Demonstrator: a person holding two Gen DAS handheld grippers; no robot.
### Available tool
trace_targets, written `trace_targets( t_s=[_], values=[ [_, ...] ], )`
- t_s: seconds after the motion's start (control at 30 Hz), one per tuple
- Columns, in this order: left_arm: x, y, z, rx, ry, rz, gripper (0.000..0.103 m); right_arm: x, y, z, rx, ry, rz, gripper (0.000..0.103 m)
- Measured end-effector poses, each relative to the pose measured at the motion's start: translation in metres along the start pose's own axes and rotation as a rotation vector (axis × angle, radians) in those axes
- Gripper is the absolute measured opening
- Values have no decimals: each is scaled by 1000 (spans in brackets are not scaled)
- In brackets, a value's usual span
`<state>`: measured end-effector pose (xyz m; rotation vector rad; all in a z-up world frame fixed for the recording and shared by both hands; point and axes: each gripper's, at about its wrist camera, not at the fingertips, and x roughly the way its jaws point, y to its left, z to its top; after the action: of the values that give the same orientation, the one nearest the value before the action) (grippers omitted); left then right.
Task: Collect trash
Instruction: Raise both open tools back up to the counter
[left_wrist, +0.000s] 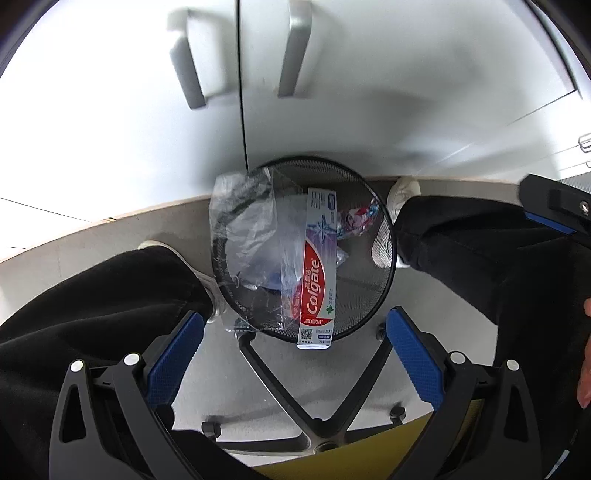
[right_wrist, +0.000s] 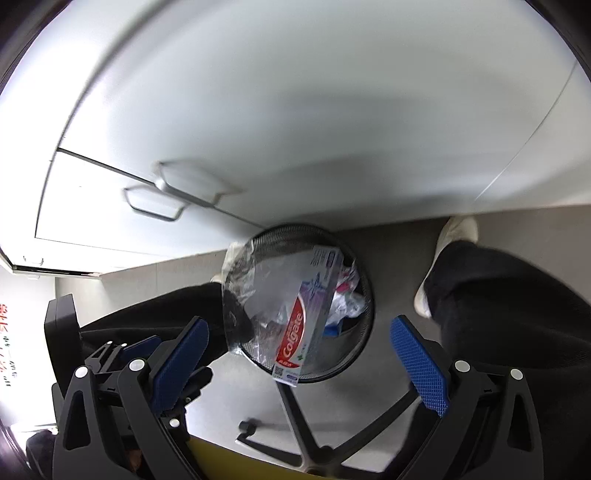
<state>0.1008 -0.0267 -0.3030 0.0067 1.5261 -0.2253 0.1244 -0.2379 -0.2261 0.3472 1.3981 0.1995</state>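
Below my two grippers, between my feet, stands the black mesh bin (left_wrist: 373, 291), and most of the job looks finished from what sits in it. My left gripper (left_wrist: 295, 356) hangs over it with its jaws spread wide and nothing between them; my right gripper (right_wrist: 299, 363) is the same, jaws wide apart and bare.

What is done, as I judge it: the toothpaste box (left_wrist: 317, 273) and the clear plastic bag (left_wrist: 243, 225) are both at the bin, along with some crumpled wrappers (left_wrist: 360, 219) deeper inside. What is left: neither of the two top pieces has dropped fully in. The box lies slanted across the opening, its lower end poking over the near rim, so it may need a nudge or it could tip out. The bag drapes over the left rim, partly outside. Whether more rubbish waits elsewhere I cannot tell; only the floor, a white cabinet (left_wrist: 332, 122) and the chair base (left_wrist: 295, 402) show here.

The box is long and narrow, red and white with a purple-blue upper half, and looks uncrushed. The bag is thin, see-through and wrinkled, with something dark showing through it.
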Motion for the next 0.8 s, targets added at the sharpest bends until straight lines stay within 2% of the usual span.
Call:
trace_targets(
  t_s=[0.2, 0.4, 0.53, 0.6, 0.8],
  values=[
    [-41, -3, -6, 4, -93, -6, 98, -57, 17, -13, -59, -115, 15, 99],
    [-98, -8, -16, 22, -229, -2, 98, -128, 37, -31, -126, -236, 98, 99],
    [-154, -9, -28, 24, -360, -13, 98, -174, 54, -41, -194, -303, 173, 99],
    [-180, -10, -33, 25, -423, -22, 98, -196, 62, -44, -231, -336, 184, 99],
    [-268, -31, -34, 143, -634, 8, 99, -267, 83, -36, -313, -447, 248, 99]
  ],
)
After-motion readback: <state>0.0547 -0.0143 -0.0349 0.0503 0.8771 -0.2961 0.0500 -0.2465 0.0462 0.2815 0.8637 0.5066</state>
